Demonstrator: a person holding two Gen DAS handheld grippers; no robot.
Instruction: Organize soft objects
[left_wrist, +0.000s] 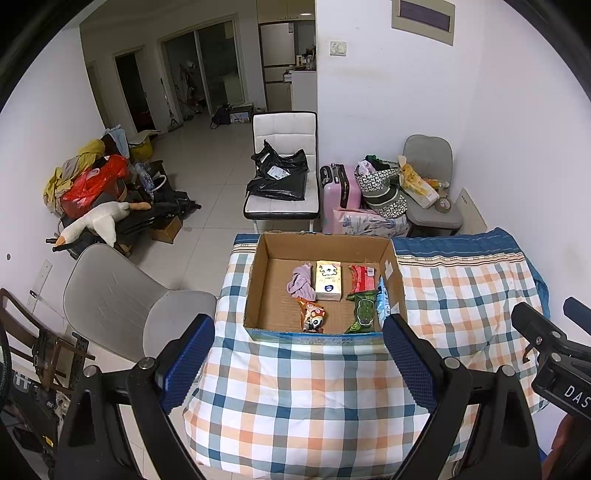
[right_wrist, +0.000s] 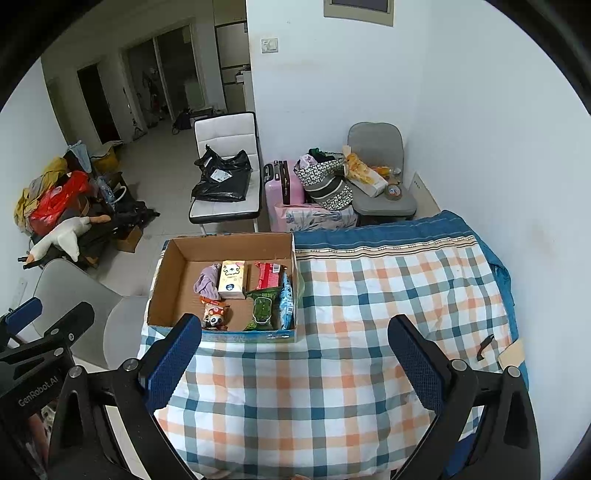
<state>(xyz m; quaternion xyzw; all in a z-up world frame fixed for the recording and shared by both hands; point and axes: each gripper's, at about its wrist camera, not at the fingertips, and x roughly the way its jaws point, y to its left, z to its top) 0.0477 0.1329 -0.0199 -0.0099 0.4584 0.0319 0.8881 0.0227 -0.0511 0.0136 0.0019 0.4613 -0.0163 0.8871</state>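
Note:
An open cardboard box (left_wrist: 258, 284) (right_wrist: 168, 273) stands on a plaid quilt (left_wrist: 306, 398) (right_wrist: 332, 369). Inside lie a lilac cloth (left_wrist: 299, 282) (right_wrist: 207, 282), a white tissue pack (left_wrist: 328, 280) (right_wrist: 232, 280), a red pack (left_wrist: 363, 277) (right_wrist: 269, 277), a green wipes pack (left_wrist: 364, 312) (right_wrist: 263, 309), a blue pack (left_wrist: 383, 299) (right_wrist: 286, 306) and a small panda snack bag (left_wrist: 313, 314) (right_wrist: 216, 314). My left gripper (left_wrist: 299, 365) is open and empty above the quilt, before the box. My right gripper (right_wrist: 295, 363) is open and empty, right of the box's front corner.
A grey chair (left_wrist: 122, 302) (right_wrist: 74, 295) stands left of the quilt. Behind the box are a white chair with a black bag (left_wrist: 280, 173) (right_wrist: 225, 173), a pink suitcase (left_wrist: 341, 188), and a grey chair with clutter (left_wrist: 428, 184). A pile with a plush goose (left_wrist: 99, 218) lies at left.

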